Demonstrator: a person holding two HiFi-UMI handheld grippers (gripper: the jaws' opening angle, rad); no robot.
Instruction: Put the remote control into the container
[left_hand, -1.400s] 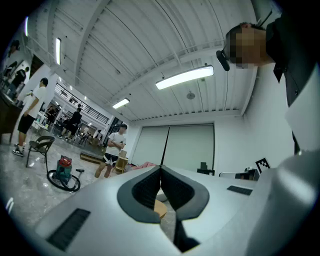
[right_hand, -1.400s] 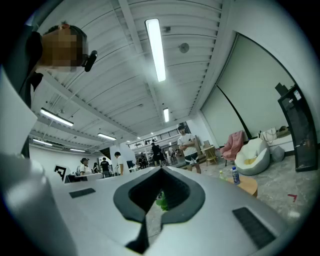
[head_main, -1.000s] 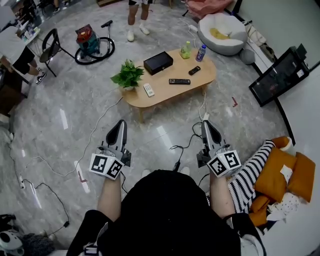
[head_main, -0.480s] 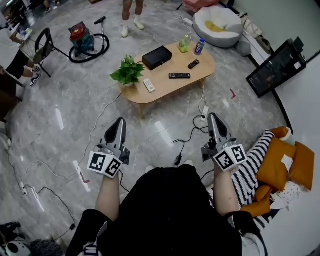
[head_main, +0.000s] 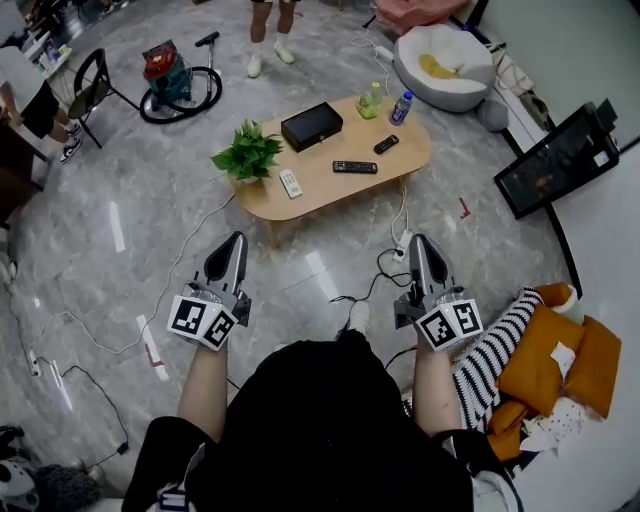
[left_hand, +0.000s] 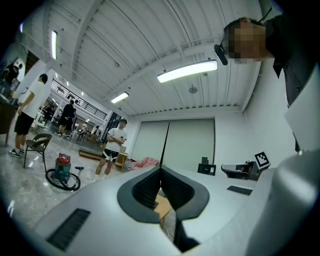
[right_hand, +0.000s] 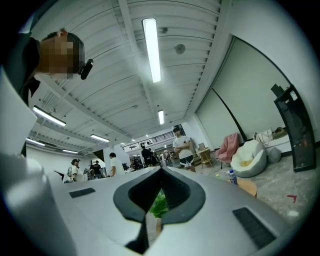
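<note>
Over the last second a step was taken across the floor (head_main: 150, 230) toward the table (head_main: 410, 160). One shoe (head_main: 358, 318) was now shown ahead of the body, and both grippers were carried along with it. The approach was judged barely begun, with nothing yet within reach.

The floor was seen as glossy grey marble crossed by thin cables. Well ahead of the fingers, the table was shown as a rounded oval of pale wood. On it, far beyond the left gripper (head_main: 235, 240), the container (head_main: 312, 127) was seen as a black rectangular box, its lid seemingly down. The long, slim black remote control (head_main: 355, 167) was seen lying flat on the table, far ahead of the right gripper (head_main: 417, 241) and short of the container. A white remote (head_main: 290, 183) and a smaller black remote (head_main: 386, 144) were seen lying to either side of it. Both pairs of fingers were kept pressed together, with nothing held.
</note>
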